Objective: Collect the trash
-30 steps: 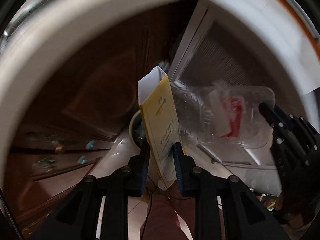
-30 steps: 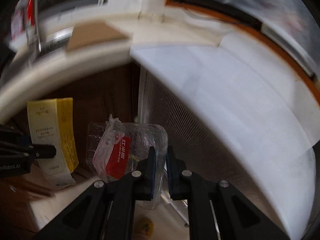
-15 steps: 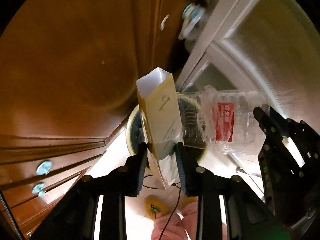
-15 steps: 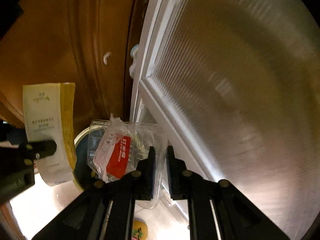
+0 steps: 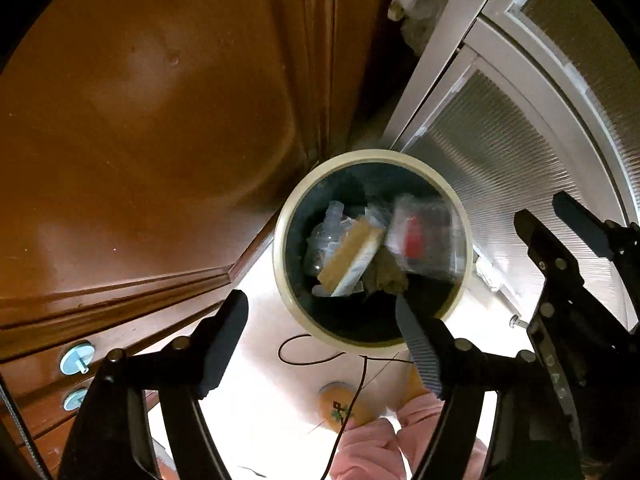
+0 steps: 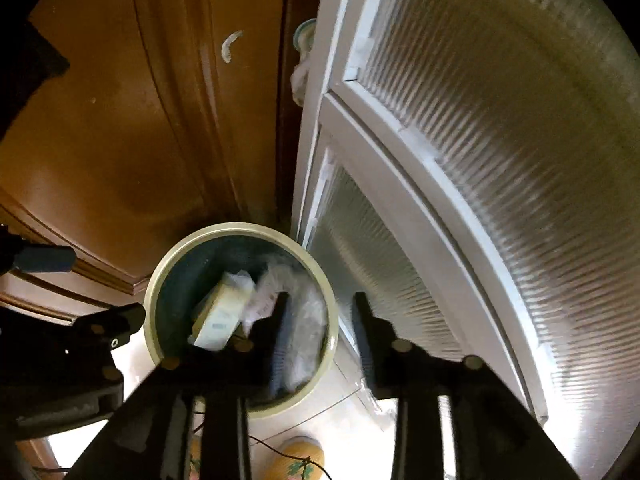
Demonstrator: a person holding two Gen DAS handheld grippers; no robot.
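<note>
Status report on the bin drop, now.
Both tools, left and right, just opened, nothing between fingers. Yellow carton and clear plastic container in the trash bin. Nothing in the way.

The clear plastic box (image 5: 426, 242) in the trash can (image 5: 280, 240) is looking smeary in the left wrist view, so the words on its red label are too blurry to read. In the right wrist view, one of the right gripper's fingers (image 6: 280, 344) is covering part of that box (image 6: 308, 312) and the lower right of the can (image 6: 154, 300). The yellow carton (image 5: 350, 254) is hiding the scraps under it. At the bottom of the frame, the person's pink trouser legs (image 5: 372, 452) and yellow slippers (image 5: 346, 406) are running off the edge. The small writing on the carton (image 6: 222, 316) is too tiny to tell.
</note>
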